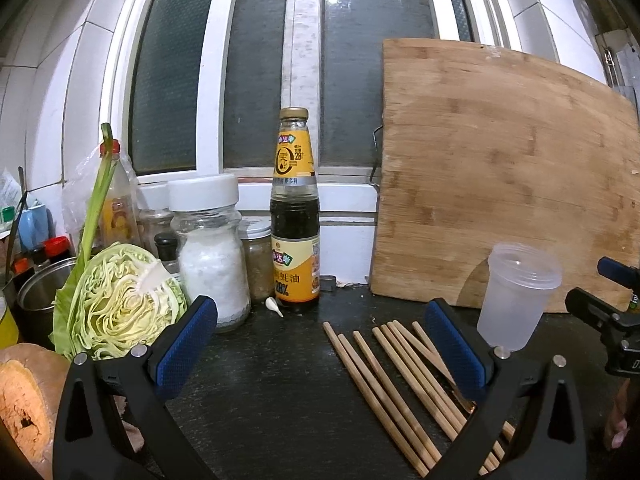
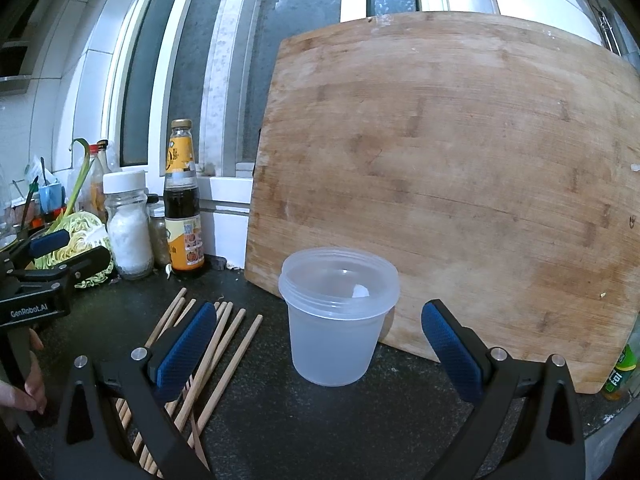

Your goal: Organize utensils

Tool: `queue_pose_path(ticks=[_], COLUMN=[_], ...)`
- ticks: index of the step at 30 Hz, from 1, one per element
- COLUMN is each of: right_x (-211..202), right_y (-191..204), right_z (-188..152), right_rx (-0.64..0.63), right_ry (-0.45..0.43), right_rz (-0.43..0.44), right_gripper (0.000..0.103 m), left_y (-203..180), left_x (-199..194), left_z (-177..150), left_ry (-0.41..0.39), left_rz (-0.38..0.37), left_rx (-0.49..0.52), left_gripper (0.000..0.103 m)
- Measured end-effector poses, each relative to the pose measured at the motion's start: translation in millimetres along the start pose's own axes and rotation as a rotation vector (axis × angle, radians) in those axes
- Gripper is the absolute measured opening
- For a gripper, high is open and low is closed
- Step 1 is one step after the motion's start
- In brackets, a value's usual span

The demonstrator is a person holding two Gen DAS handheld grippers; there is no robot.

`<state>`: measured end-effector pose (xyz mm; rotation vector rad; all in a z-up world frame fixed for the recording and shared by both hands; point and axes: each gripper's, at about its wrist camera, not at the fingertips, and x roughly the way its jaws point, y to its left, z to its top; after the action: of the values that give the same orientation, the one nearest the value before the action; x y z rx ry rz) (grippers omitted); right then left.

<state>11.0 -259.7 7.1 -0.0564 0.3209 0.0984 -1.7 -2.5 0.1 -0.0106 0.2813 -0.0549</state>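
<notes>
Several wooden chopsticks (image 1: pixel 384 384) lie side by side on the dark counter (image 1: pixel 272 392), with a metal utensil partly under them. They also show in the right wrist view (image 2: pixel 224 344). A translucent plastic cup (image 1: pixel 516 296) stands upright and empty to their right, also in the right wrist view (image 2: pixel 338 316). My left gripper (image 1: pixel 320 344) is open and empty, left of the chopsticks, its right finger over them. My right gripper (image 2: pixel 320 344) is open and empty, just in front of the cup.
A wooden cutting board (image 2: pixel 460 176) leans against the window behind the cup. An oyster sauce bottle (image 1: pixel 295 216), a salt jar (image 1: pixel 210 248), half a cabbage (image 1: pixel 120 300) and a metal pot (image 1: pixel 40 292) crowd the left. A green bottle (image 2: pixel 620 372) stands far right.
</notes>
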Motion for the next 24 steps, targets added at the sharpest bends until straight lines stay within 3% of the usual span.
queue_pose_path(ticks=[24], right_x=[3.0], right_y=[0.1], right_z=[-0.1], right_rx=[-0.006], right_ry=[0.013], right_rz=[-0.002], right_gripper=[0.103], left_y=[0.7], left_x=[0.2], left_z=[0.0], left_ry=[0.001], left_rz=[0.006], left_rx=[-0.001], left_gripper=[0.103])
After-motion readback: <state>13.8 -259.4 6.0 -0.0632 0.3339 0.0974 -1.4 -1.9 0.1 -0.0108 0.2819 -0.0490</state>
